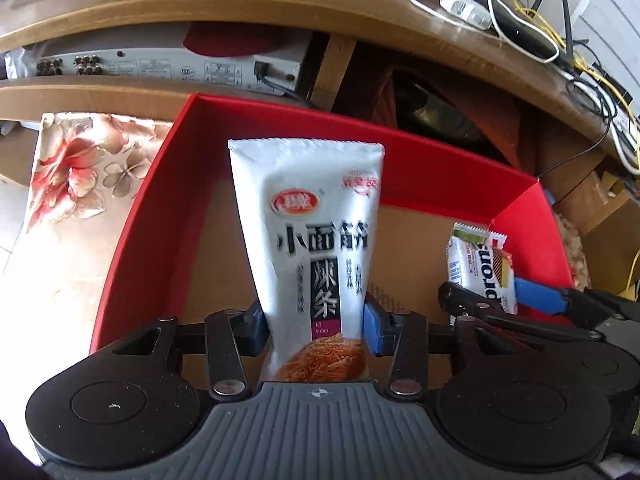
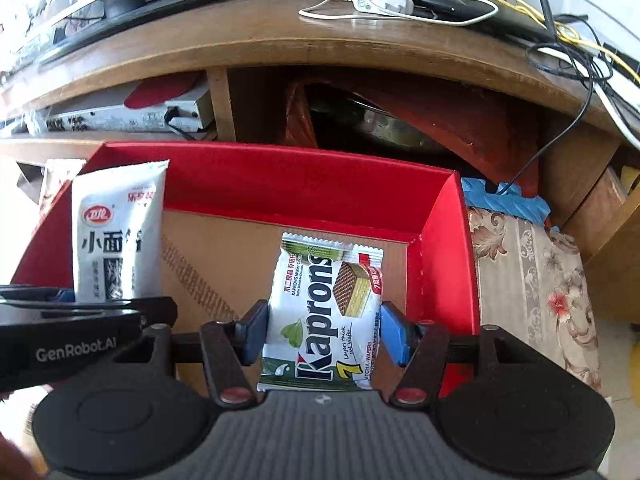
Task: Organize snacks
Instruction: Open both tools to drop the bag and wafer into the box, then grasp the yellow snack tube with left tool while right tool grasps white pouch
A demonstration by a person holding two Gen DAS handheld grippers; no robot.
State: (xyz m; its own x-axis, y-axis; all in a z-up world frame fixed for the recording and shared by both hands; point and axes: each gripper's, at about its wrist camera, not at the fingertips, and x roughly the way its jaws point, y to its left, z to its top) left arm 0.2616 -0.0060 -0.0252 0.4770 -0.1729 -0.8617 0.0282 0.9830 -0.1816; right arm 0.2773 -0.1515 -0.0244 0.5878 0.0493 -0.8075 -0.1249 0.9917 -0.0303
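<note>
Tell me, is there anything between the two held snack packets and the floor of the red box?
Nothing visible. The left gripper holds the white spicy-strip packet and the right gripper holds the wafer packet, both above the red box. Its cardboard floor under them looks bare.

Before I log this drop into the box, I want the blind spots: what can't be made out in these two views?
- Red box: near wall and part of the floor, hidden in both views by the gripper bodies and packets.
- White spicy-strip packet: bottom edge hidden by the left gripper body in the left wrist view.
- Kaprons wafer packet: small print blurred in the right wrist view.
- Dark shelf space behind the box: contents unclear.
</note>
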